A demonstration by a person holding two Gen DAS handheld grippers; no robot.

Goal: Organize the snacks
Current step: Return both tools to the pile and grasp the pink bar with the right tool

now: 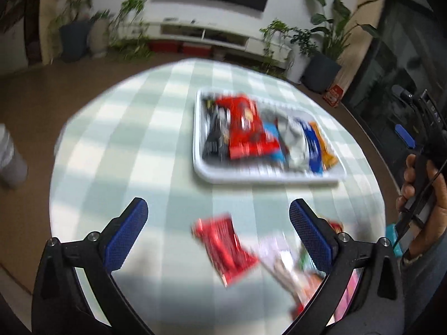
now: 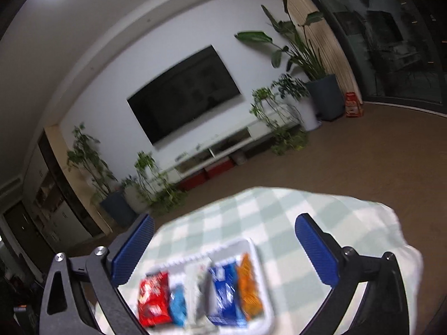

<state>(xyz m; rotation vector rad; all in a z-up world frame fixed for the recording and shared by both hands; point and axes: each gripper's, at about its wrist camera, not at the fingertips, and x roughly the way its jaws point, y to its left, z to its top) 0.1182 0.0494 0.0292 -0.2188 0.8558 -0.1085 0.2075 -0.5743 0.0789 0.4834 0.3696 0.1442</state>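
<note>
Gaping tongs [image 1: 218, 222] above snack tray [image 1: 268, 177]

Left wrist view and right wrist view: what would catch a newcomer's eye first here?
The white tray packed with bright snack packets sits mid-table on the green checked cloth. Nearer the left gripper, whose blue-padded fingers stand wide open and empty, a loose red packet lies on the cloth. The right gripper is open too, with a dark wall screen behind.
</note>
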